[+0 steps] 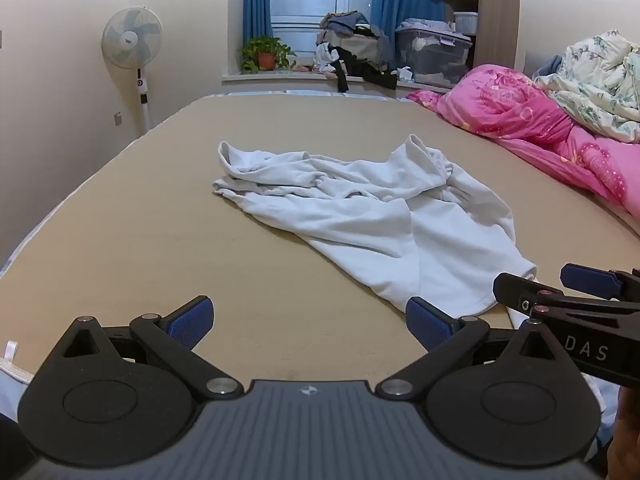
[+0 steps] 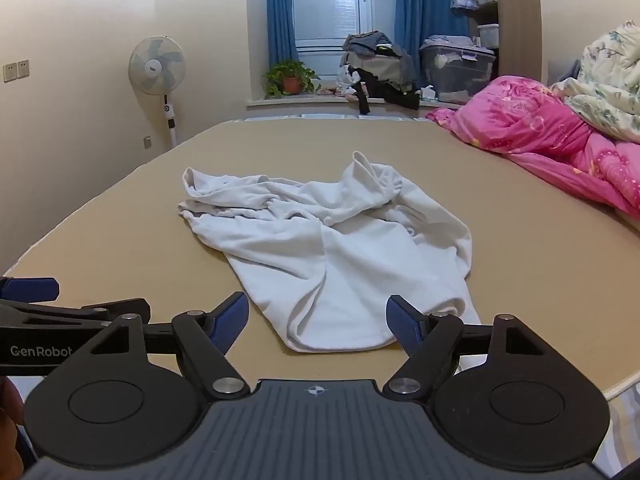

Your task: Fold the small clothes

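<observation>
Both my left gripper (image 1: 310,322) and right gripper (image 2: 318,322) gape wide (nothing held); grabbing the crumpled white garment (image 2: 320,252) ahead risks pinching bunched layers.

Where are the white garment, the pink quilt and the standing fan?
white garment (image 2: 340,264), right wrist view, middle of the cloth
pink quilt (image 1: 516,108), left wrist view, bunched top
standing fan (image 1: 132,38), left wrist view, fan head

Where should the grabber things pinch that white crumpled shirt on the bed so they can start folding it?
Probably at the near hem of the white shirt, the rounded edge lying flat closest to the right gripper. That gripper's jaws are open and already straddle the hem, so come in low from the near side. The left gripper, also open, could take the hem's left end. The far part is bunched and harder to pinch cleanly.
</observation>
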### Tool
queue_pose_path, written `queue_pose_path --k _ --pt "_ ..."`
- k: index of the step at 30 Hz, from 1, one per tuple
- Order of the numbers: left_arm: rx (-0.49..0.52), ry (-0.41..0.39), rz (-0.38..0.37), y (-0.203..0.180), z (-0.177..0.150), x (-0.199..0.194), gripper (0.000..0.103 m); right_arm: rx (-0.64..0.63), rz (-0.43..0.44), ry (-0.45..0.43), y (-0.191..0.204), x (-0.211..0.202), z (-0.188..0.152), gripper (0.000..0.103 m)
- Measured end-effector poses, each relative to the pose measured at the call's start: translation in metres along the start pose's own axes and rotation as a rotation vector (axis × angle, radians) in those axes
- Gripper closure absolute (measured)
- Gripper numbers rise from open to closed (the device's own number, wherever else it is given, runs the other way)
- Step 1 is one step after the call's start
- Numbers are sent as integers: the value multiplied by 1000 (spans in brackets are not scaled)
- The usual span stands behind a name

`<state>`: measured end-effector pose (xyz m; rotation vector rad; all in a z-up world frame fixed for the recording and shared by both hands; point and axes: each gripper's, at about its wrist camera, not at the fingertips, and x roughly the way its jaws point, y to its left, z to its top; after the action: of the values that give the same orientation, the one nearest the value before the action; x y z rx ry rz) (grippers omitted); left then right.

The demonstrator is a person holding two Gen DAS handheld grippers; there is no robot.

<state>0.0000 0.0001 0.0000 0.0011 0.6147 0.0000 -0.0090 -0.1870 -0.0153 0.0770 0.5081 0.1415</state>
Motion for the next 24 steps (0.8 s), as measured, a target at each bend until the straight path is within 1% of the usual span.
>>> queue_pose_path --k 6,12,13,16,24 --pt "4 5 5 -1 1 0 1 -2 1 1 0 0 0 26" --pt "-1 11 6 -2 0 11 1 -5 1 5 -1 2 -2 27" --pt "1 11 4 -1 -1 6 1 -6 1 9 -1 3 -2 27" --pt "3 9 8 0 -2 6 1 -6 2 16 0 3 -3 27" --pt "-32 -6 -11 0 -1 6 1 -14 5 21 0 2 -1 27"
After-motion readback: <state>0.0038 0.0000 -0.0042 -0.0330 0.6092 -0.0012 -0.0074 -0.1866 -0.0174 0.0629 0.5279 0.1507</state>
